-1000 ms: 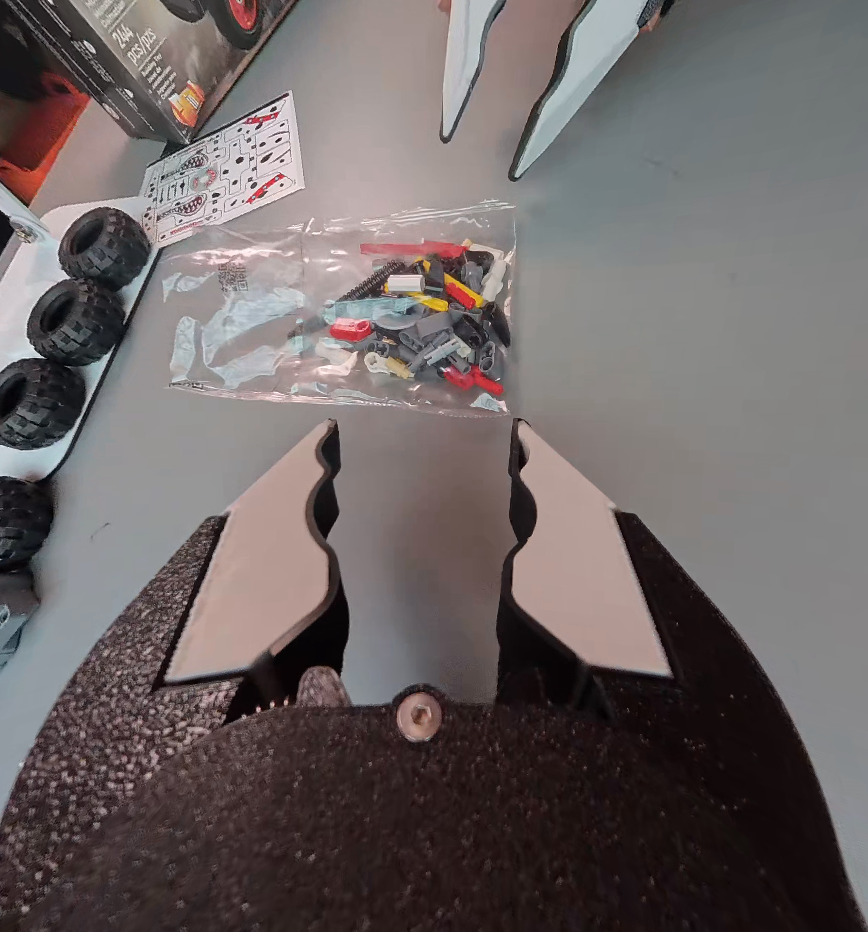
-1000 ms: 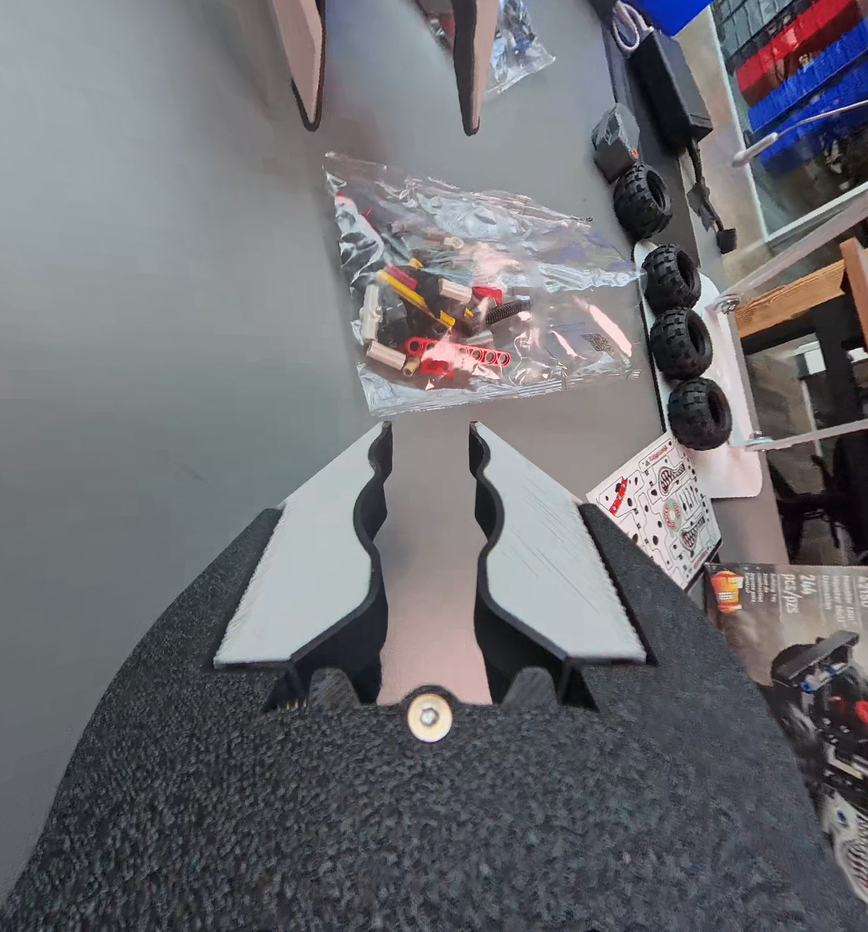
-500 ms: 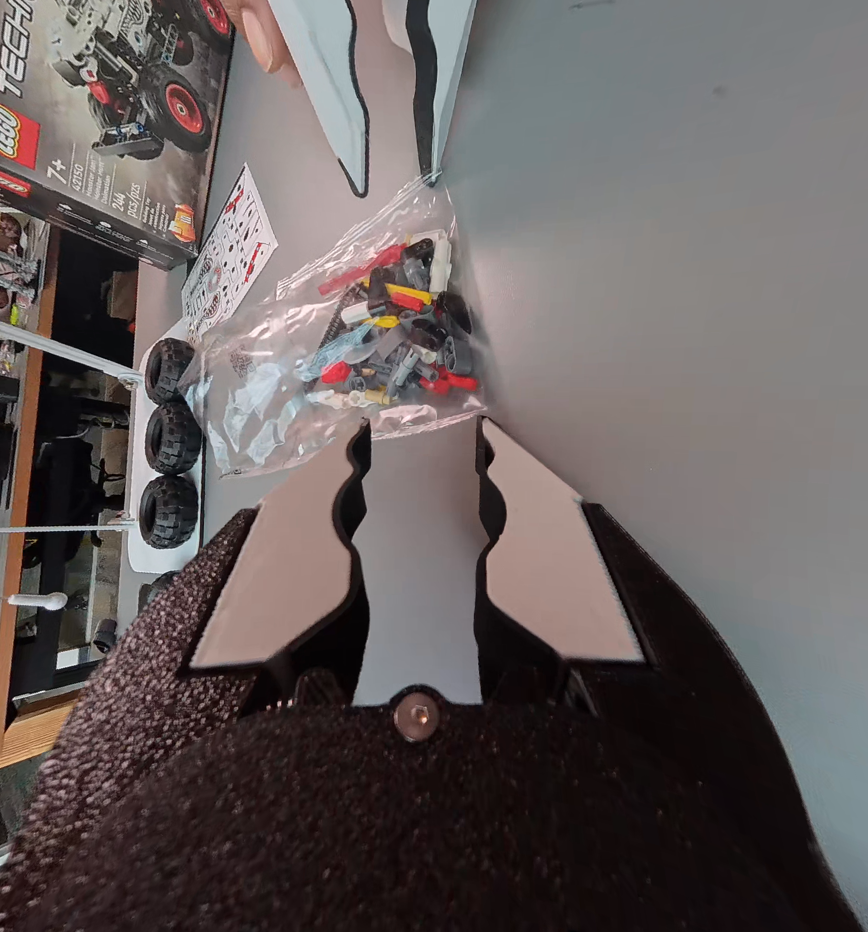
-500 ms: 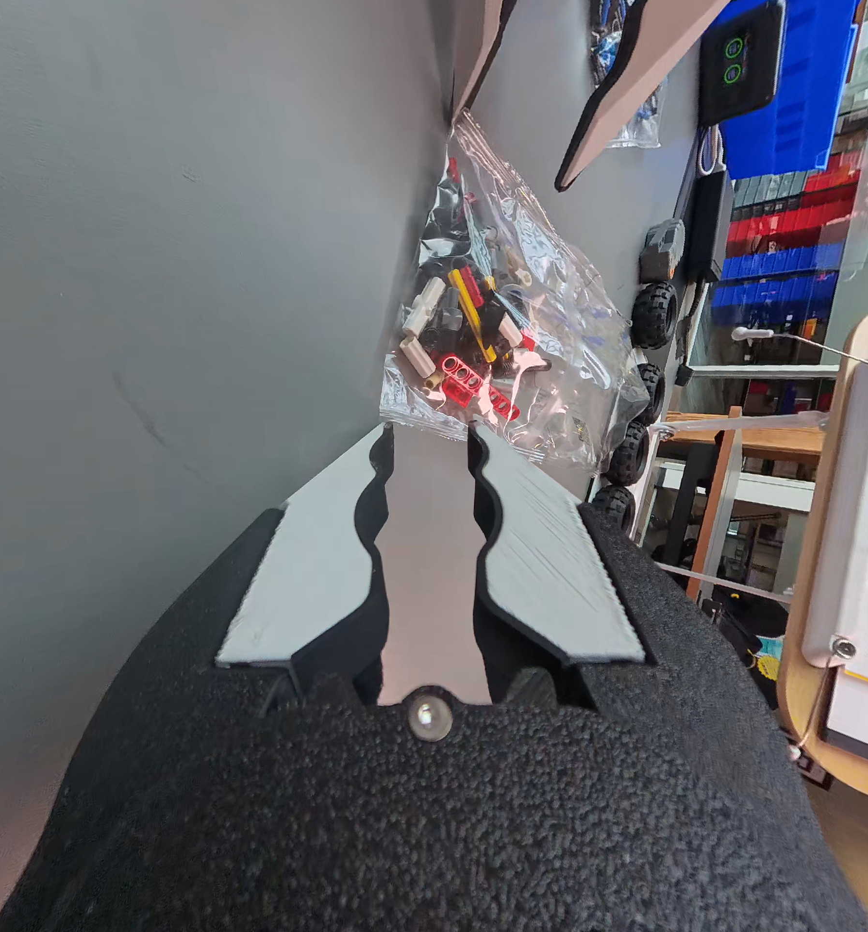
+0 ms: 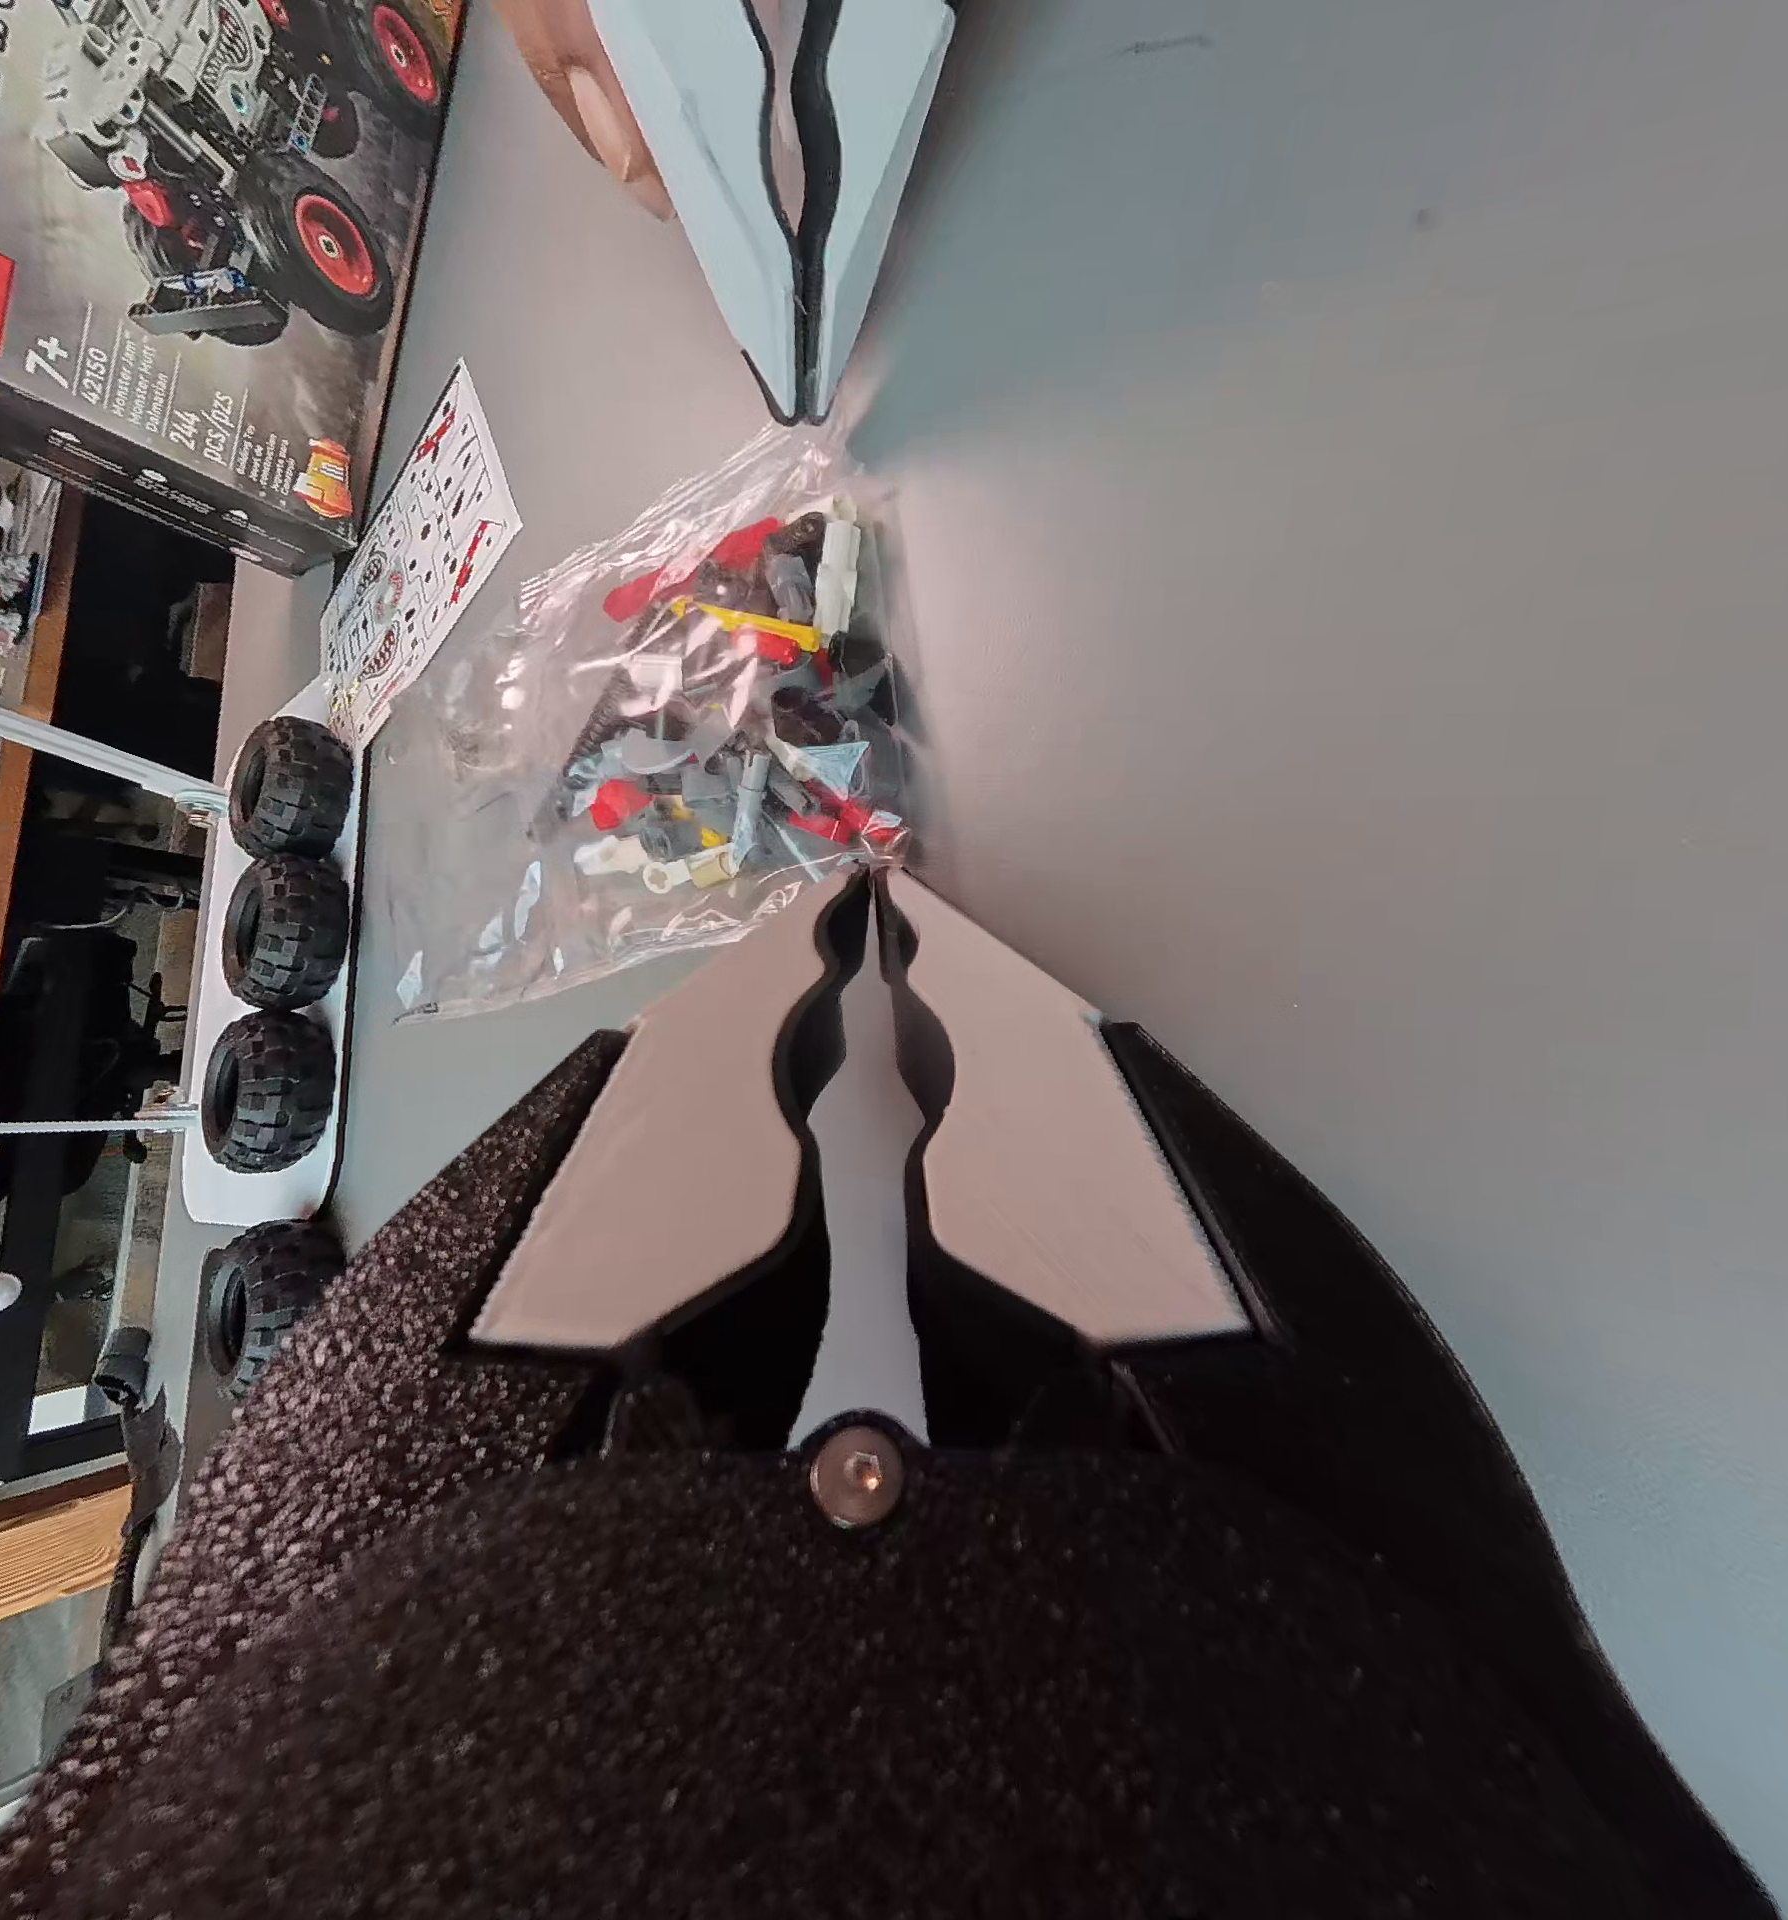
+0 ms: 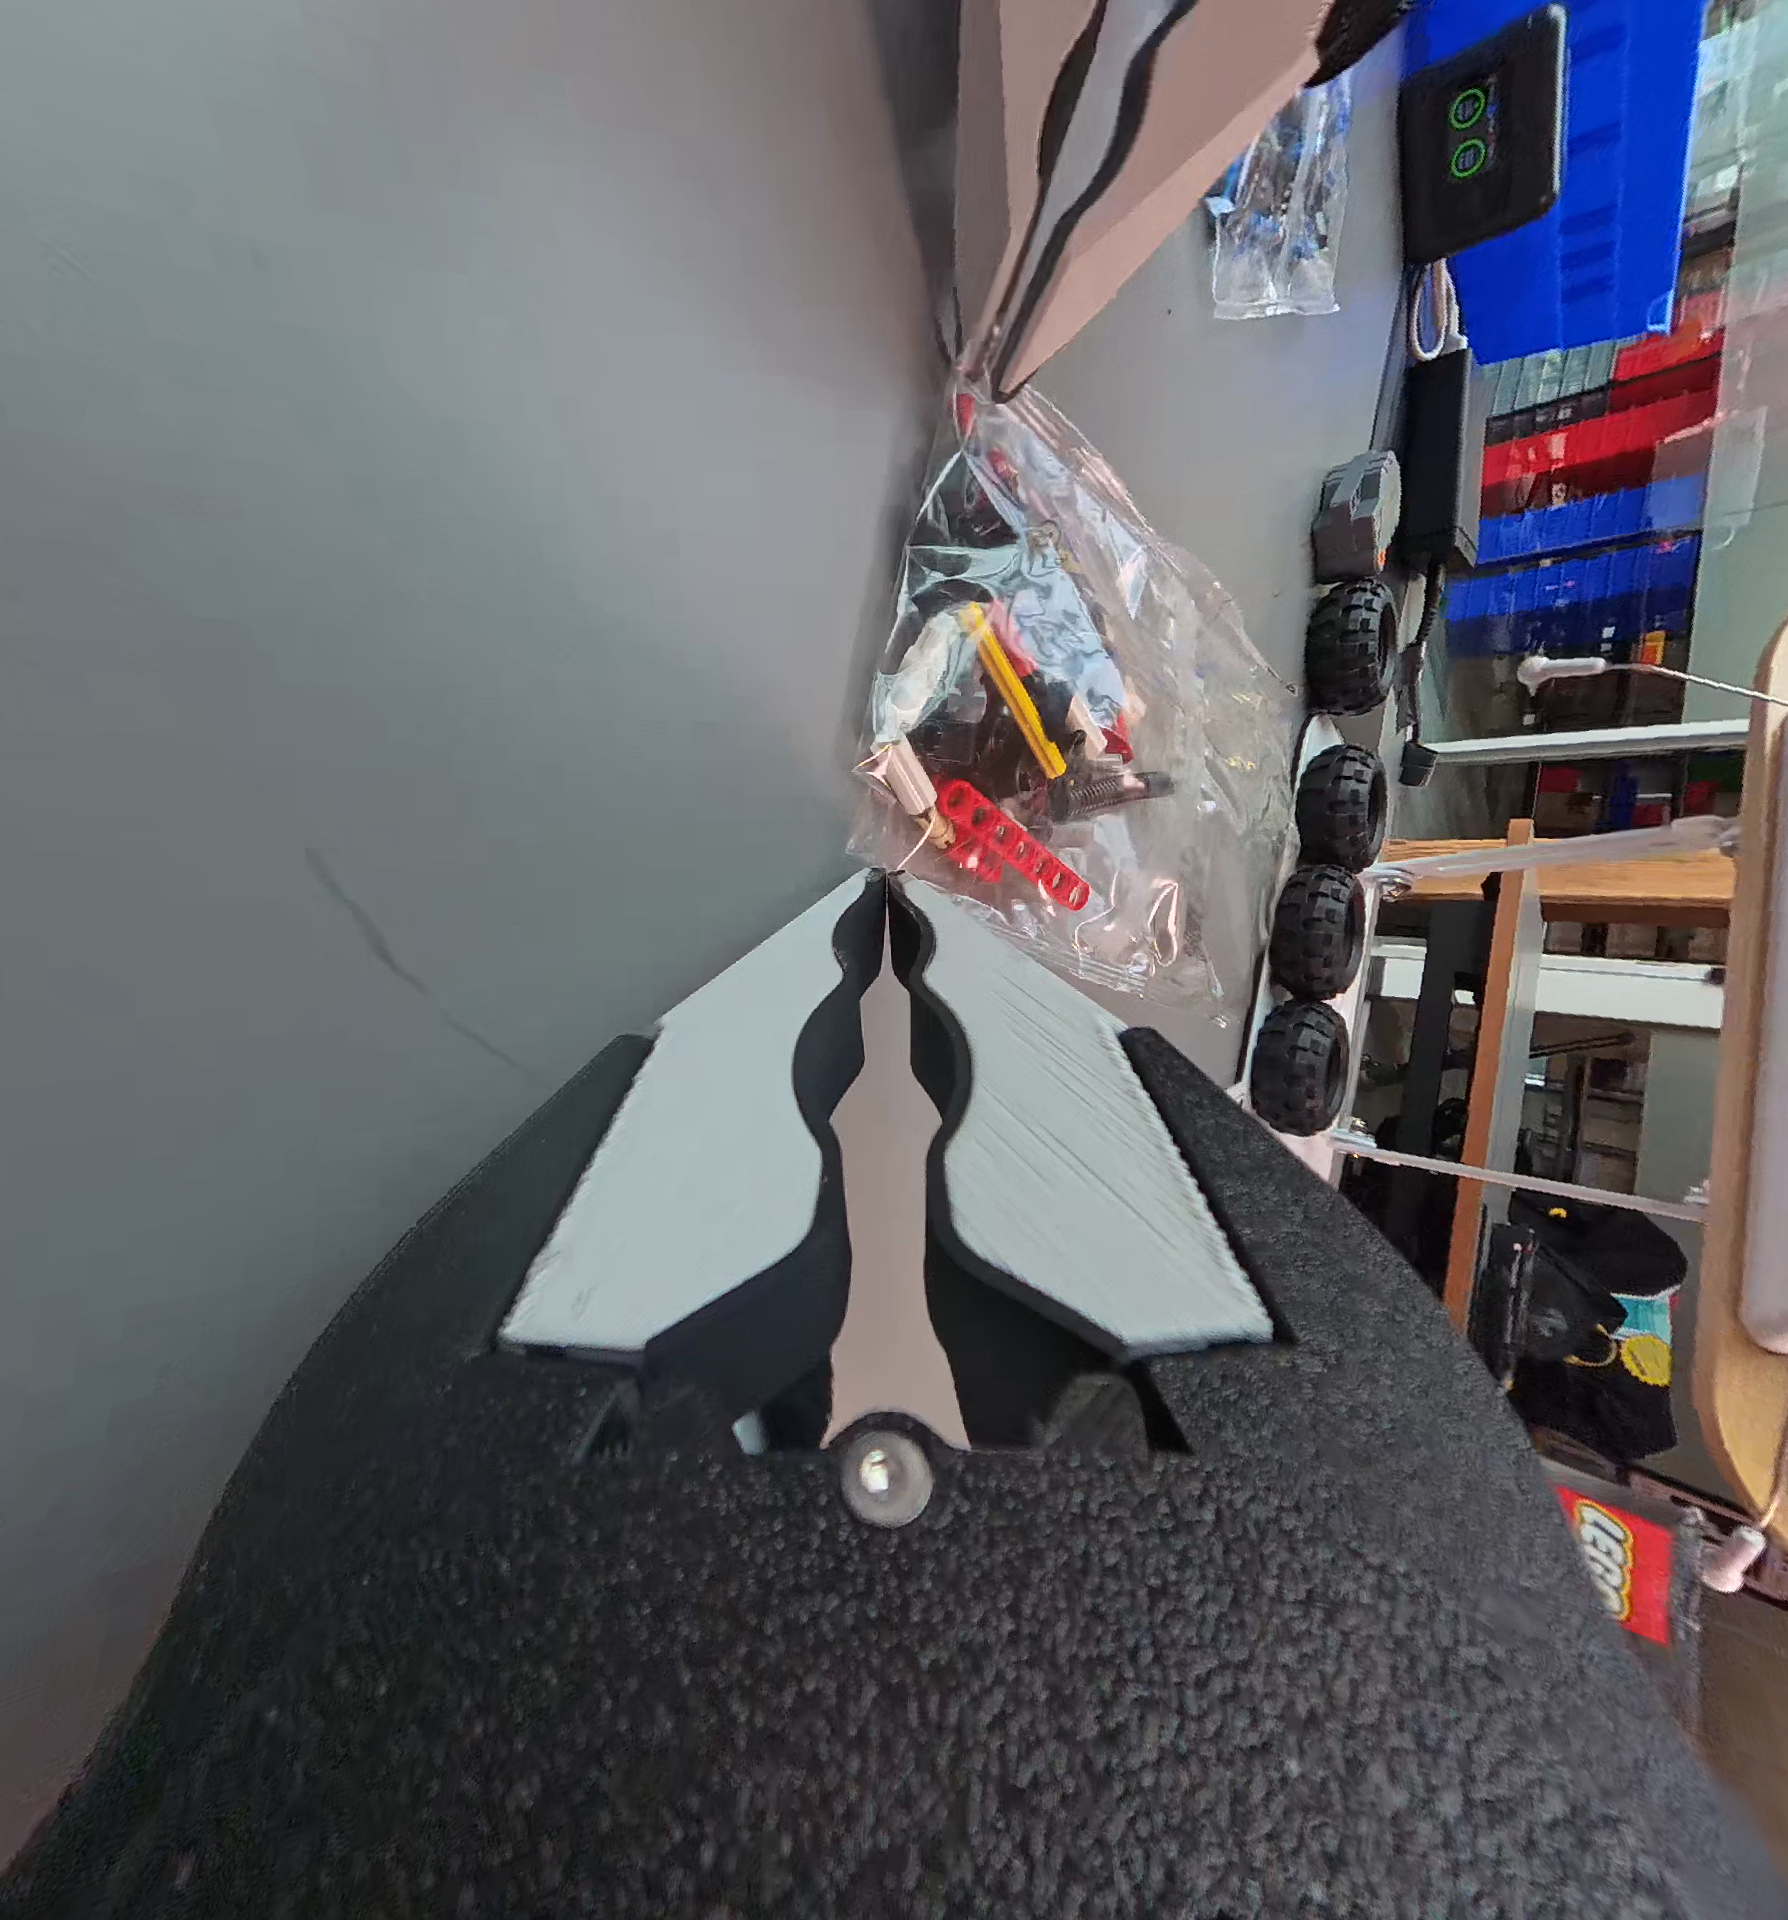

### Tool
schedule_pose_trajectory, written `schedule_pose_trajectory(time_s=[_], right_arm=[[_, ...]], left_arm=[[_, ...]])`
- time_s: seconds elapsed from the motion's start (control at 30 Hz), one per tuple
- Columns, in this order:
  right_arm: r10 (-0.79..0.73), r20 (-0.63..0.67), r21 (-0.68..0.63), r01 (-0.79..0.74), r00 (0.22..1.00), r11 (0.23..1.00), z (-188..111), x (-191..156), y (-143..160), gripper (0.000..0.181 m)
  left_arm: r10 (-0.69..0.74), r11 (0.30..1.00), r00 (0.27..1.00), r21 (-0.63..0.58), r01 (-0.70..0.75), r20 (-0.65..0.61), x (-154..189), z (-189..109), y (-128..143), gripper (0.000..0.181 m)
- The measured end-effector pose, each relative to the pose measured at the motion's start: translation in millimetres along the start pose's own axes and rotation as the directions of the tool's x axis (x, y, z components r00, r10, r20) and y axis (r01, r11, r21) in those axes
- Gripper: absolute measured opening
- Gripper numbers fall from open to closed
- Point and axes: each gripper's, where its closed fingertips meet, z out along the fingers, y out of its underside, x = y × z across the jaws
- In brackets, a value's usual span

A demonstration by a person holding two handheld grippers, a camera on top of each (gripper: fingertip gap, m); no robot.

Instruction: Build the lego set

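Your left gripper (image 5: 874,878) has its fingertips pinched together on one corner of the clear plastic parts bag (image 5: 661,748), and your right gripper (image 6: 885,881) is clamped the same way on the opposite corner, so the bag hangs stretched between the two above the grey table (image 5: 1389,623). In the left wrist view the right gripper's closed tips meet the bag's far corner, with a fingertip of your hand (image 5: 599,125) showing beside them. Inside the bag the loose Lego pieces have slid into a heap along the stretched edge: a red beam with holes (image 6: 1015,847), a yellow axle (image 6: 1015,691), a dark spring, plus grey, black and white bits. Beside the bag, four black tyres (image 5: 287,914) stand in a row, most on a white plate. A sticker sheet (image 5: 422,561) lies just beyond the tyres, and the Lego box (image 5: 194,239) sits past that sheet.
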Motion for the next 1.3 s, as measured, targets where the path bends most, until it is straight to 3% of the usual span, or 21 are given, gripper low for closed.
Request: schedule_pose_trajectory(time_s=[0.03, 0.27, 0.53, 0.9, 1.3], right_arm=[[0.044, -0.011, 0.015, -0.044, 0.999, 0.999, -1.1, 2.6, -1.0, 0.0], [0.341, -0.025, 0.109, -0.337, 0.94, 0.935, -7.4, 24.1, 0.1, 0.0], [0.51, 0.045, 0.158, -0.511, 0.859, 0.845, -8.9, 49.7, -8.5, 0.0], [0.565, 0.12, 0.13, -0.577, 0.817, 0.807, -8.6, 52.0, -12.9, 0.0], [0.662, 0.051, 0.285, -0.647, 0.747, 0.707, -30.1, 90.2, -22.5, 0.0]], left_arm=[[-0.001, 1.0, 1.0, 0.006, 0.001, -0.001, 0.6, 0.1, -0.6, 0.001], [-0.173, 0.978, 0.984, 0.132, 0.165, 0.053, -28.2, -11.0, -10.9, 0.001], [-0.411, 0.892, 0.909, 0.234, 0.387, 0.063, -65.5, -27.7, -8.2, 0.0], [-0.44, 0.883, 0.896, 0.206, 0.421, 0.056, -60.9, -32.6, -5.2, 0.0], [-0.585, 0.788, 0.806, 0.295, 0.54, 0.087, -93.2, -50.3, -11.8, 0.001]])
